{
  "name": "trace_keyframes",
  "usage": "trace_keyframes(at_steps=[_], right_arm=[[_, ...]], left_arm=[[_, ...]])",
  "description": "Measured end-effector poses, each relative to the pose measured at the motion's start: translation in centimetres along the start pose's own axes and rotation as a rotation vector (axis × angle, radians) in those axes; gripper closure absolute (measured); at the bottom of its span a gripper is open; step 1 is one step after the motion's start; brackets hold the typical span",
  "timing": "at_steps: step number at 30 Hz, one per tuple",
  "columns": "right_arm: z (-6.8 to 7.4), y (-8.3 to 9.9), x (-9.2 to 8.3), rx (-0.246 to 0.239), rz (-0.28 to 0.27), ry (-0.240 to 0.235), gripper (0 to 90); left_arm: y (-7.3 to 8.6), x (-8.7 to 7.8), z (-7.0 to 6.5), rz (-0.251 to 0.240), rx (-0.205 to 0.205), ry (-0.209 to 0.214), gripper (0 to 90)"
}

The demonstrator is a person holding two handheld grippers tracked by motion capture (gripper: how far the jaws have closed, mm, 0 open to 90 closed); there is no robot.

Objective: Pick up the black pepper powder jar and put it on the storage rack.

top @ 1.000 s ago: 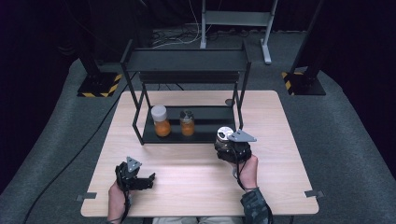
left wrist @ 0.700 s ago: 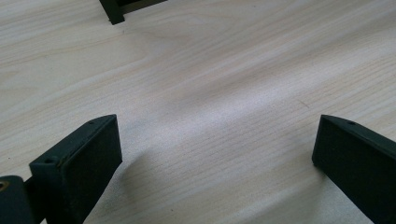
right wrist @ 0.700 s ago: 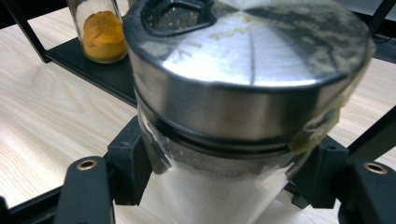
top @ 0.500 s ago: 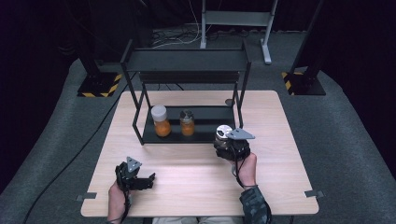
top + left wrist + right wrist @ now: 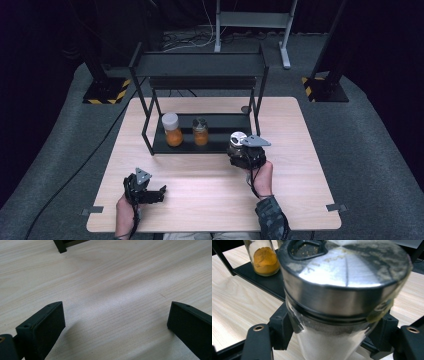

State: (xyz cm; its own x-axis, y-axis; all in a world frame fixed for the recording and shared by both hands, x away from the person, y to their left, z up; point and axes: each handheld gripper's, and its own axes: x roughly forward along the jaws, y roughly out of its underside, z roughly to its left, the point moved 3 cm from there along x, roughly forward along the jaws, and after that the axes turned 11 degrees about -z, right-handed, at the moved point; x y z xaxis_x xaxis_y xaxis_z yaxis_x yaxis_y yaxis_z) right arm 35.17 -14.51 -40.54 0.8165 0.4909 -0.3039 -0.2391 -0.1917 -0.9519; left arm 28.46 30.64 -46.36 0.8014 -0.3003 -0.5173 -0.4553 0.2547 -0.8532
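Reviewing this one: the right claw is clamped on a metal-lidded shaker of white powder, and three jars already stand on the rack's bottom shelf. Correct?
Not quite. The right claw does clamp the metal-lidded shaker of white powder, but the high view shows two jars on the rack's bottom shelf, not three: a white-capped jar and a smaller jar, both with orange contents.
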Motion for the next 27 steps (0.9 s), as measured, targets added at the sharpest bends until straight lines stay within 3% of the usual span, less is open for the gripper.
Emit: trace_keyframes(at_steps=[27], right_arm=[[-0.1, -0.4, 2.3, -0.004, -0.001, 0.008, 30.3]], left_arm=[[0.0, 0.0, 0.0, 0.0, 0.001, 0.0, 1.2]])
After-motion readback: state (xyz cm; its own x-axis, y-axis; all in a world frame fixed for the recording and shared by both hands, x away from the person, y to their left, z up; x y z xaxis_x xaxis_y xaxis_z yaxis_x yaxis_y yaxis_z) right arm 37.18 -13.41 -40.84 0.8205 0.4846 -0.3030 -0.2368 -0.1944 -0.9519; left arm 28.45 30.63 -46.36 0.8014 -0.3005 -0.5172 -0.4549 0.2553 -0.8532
